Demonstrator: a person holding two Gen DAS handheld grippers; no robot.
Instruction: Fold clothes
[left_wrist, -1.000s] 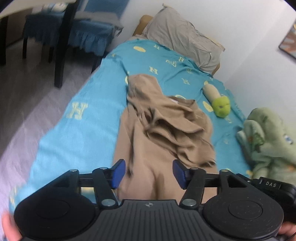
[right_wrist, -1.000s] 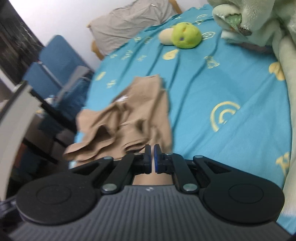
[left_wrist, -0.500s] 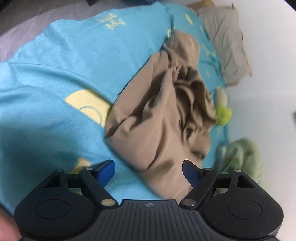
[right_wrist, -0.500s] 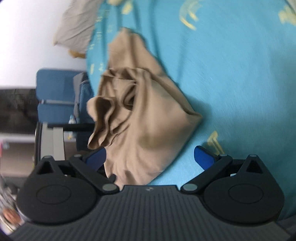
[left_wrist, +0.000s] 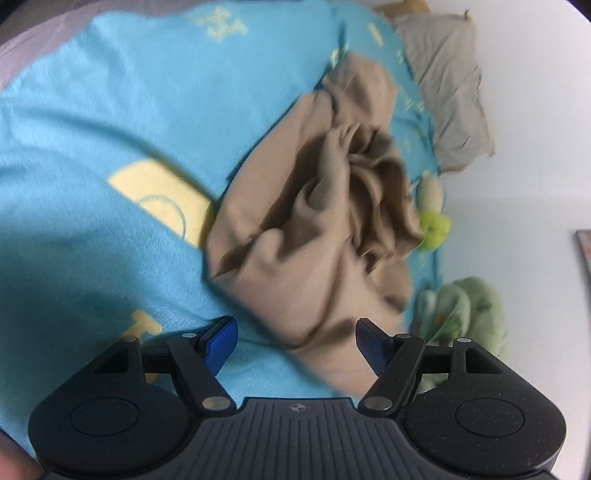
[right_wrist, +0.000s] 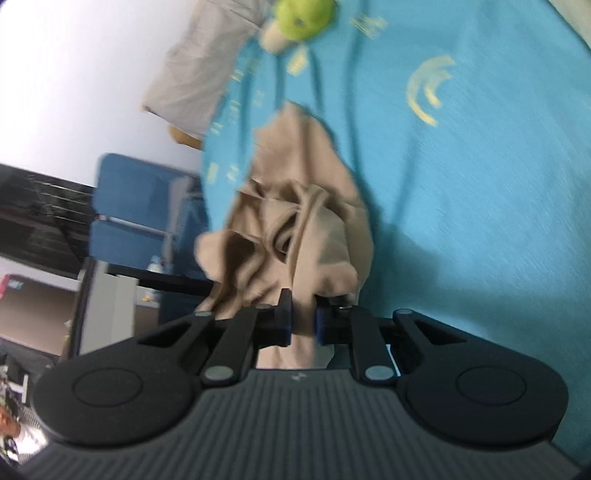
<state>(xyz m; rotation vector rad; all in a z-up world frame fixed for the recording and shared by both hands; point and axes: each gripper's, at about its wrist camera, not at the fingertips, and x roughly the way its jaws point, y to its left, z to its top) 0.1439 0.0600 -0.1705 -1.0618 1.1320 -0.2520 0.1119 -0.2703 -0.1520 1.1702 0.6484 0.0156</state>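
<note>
One bed sheet (left_wrist: 92, 155), turquoise w/ pale yellow prints, fills most of both views. On it lies one tan garment (left_wrist: 317, 229), crumpled, bunched folds in its middle. One grey pillow (left_wrist: 450, 88) at the far end of the bed; one green blanket (left_wrist: 469, 314) heaped at the bed's edge by the wall; one blue chair (right_wrist: 133, 210) beside the bed; one small lime-green plush toy (right_wrist: 303, 16) on the sheet btwn garment and pillow.

Two grippers. Left gripper (left_wrist: 297, 345): jaws wide apart, holding nothing, blue pads either side of the garment's near end, contact can't be told. Right gripper (right_wrist: 303, 319): jaws nearly together, clamped on a fold at the garment's near edge.

Garment's long axis runs from the grippers away toward the pillow, narrower end pointing at the pillow. Both views motion-blurred.
</note>
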